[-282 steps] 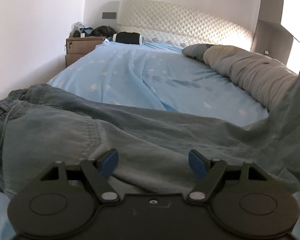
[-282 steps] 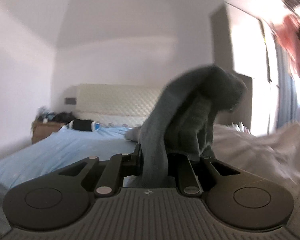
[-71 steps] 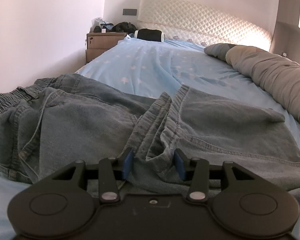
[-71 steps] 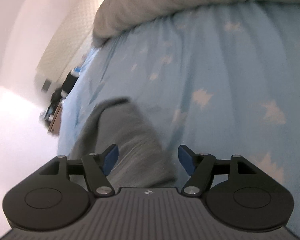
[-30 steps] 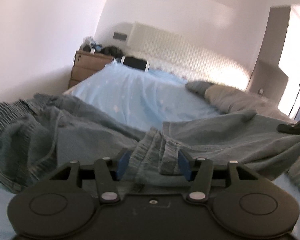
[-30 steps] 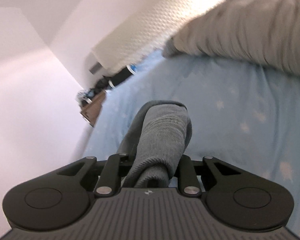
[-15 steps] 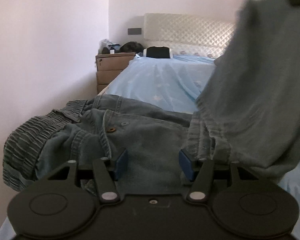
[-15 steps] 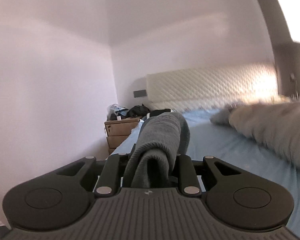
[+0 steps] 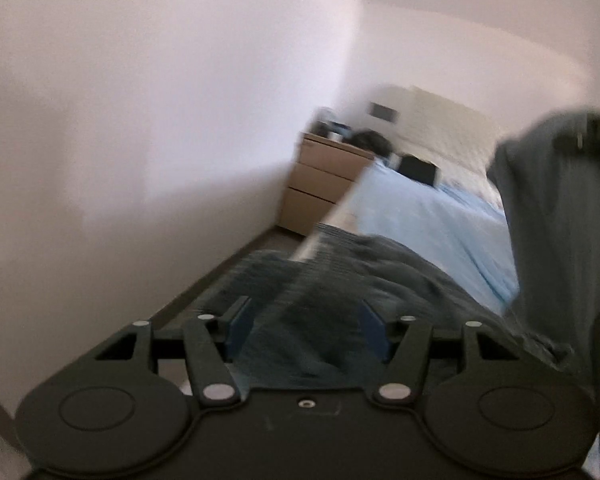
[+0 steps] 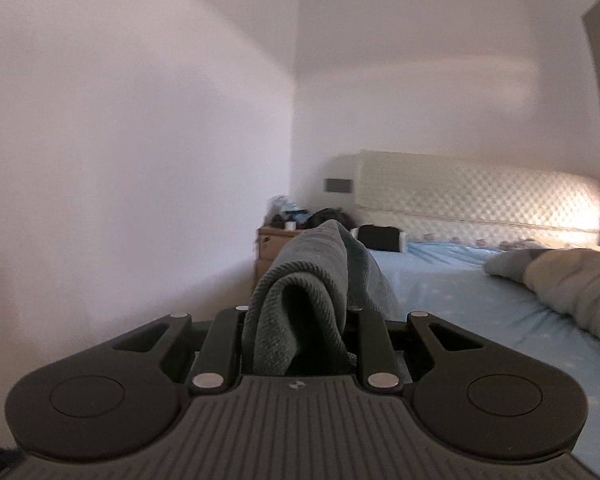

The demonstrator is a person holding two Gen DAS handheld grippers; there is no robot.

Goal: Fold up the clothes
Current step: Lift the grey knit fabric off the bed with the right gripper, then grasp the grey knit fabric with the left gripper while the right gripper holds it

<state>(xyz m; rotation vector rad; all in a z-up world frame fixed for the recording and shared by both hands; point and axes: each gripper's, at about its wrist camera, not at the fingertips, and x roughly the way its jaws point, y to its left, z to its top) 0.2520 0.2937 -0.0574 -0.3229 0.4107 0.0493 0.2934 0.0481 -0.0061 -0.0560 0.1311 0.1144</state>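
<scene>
A pair of blue-grey jeans [image 9: 400, 280] lies bunched at the near left edge of the bed, blurred by motion. My left gripper [image 9: 306, 328] is shut on a thick fold of them, and the denim fills the gap between its blue pads [image 9: 240, 326]. My right gripper [image 10: 298, 312] is shut on a folded jeans leg [image 10: 316, 256], which arches up over its fingers. In the left wrist view the right gripper [image 9: 596, 136] is raised at the upper right, and the leg [image 9: 560, 220] hangs down from it like a curtain.
The bed has a light blue star-print sheet [image 10: 460, 292] and a quilted headboard [image 10: 480, 200]. A grey duvet [image 10: 572, 280] is piled along its right side. A wooden bedside cabinet [image 9: 320, 184] stands by the white wall, with a narrow strip of floor [image 9: 220, 272] beside the bed.
Both grippers swept left toward the wall with the jeans in them. The right gripper rolled upright and carried the leg up and over. The left view now faces the wall and bed edge.
</scene>
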